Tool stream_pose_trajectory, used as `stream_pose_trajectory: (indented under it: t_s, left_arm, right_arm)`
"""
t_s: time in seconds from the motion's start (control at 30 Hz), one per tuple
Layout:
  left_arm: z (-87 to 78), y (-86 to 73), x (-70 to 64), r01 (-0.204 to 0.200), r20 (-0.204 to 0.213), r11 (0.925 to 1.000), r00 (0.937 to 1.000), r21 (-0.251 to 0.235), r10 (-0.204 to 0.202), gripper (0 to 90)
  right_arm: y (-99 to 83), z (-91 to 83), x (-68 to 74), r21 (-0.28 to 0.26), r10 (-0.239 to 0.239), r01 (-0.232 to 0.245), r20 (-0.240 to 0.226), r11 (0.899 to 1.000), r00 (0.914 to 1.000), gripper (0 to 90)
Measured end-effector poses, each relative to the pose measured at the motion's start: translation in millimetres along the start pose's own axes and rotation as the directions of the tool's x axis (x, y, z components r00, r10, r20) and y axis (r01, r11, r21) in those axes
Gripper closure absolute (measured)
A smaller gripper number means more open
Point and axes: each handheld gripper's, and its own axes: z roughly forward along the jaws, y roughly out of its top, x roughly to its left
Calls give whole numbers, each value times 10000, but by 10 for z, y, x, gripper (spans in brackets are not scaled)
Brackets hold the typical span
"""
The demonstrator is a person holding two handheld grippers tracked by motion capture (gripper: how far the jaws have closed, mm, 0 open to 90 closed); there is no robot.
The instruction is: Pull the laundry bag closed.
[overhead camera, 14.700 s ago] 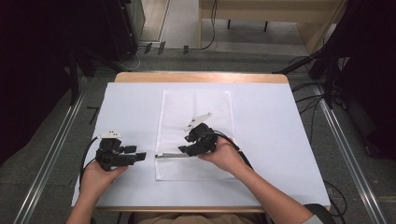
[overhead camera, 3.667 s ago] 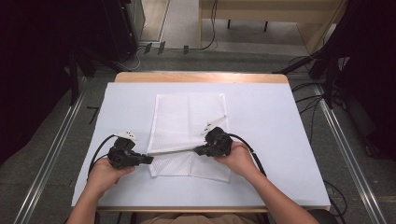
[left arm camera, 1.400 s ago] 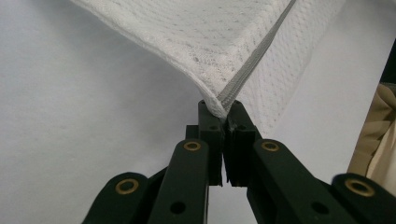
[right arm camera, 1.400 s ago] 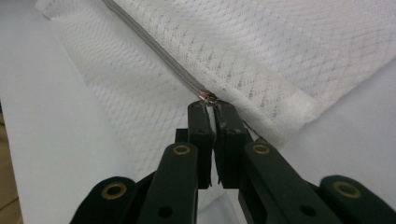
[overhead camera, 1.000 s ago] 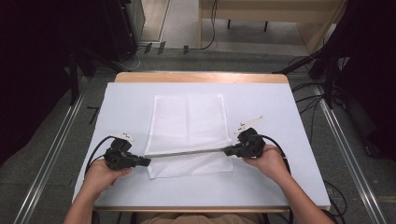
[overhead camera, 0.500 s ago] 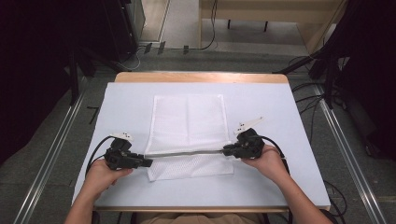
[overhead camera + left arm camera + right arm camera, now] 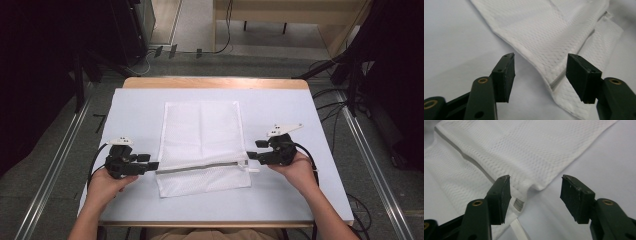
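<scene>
A white mesh bag [image 7: 202,142] lies flat in the middle of the table, its zipper [image 7: 200,167] running across near the front. My left gripper [image 7: 150,165] stands open at the bag's left zipper corner [image 7: 554,83], jaws apart on either side of the edge. At the right end of the zipper my right gripper [image 7: 250,156] is open too, with the bag's corner [image 7: 536,186] and a white pull tab [image 7: 517,227] between and below its jaws. Neither gripper holds the fabric.
The table top [image 7: 305,195] is covered in a white sheet, with a wooden edge [image 7: 215,83] at the far side. Cables [image 7: 95,160] trail from both grippers. Metal rails [image 7: 50,170] run along the floor on either side.
A second ago both grippers were shut on the zipper ends, holding the bag stretched and slightly raised. Now both jaws have opened and the bag lies flat on the table.
</scene>
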Motion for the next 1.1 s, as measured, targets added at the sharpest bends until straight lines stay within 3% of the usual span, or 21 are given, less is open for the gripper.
stream_pose_trajectory:
  t_s: [0.17, 0.2, 0.47, 0.63, 0.87, 1.1]
  left_arm:
    - [-46, -15, 56, 114, -418, 9997, 9991, -239, -123, 373]
    - [-52, -19, 70, 55, -532, 9997, 9986, -247, -68, 371]
    - [-126, -50, 174, 310, -857, 9984, 9957, -482, -350, 368]
    - [-188, -54, 212, 539, -1045, 9945, 9925, -894, -632, 368]
    - [-238, -99, 329, 845, -1293, 9919, 9869, -948, -964, 368]
    - [-236, -106, 379, 1130, -1568, 9894, 9795, -916, -1264, 367]
  right_arm:
    - [-41, -79, -103, -222, 343, -336, 290, 9992, 9990, 386]
    - [-55, -90, -124, -360, 409, -390, 545, 9986, 9977, 370]
    - [-137, -156, -295, -542, 857, -800, 1142, 9953, 9898, 331]
    - [-196, -169, -411, -573, 1330, -1274, 1081, 9902, 9852, 308]
    - [-240, -202, -522, -902, 1502, -1364, 1705, 9865, 9738, 298]
    - [-266, -191, -559, -799, 1464, -1322, 2102, 9880, 9666, 282]
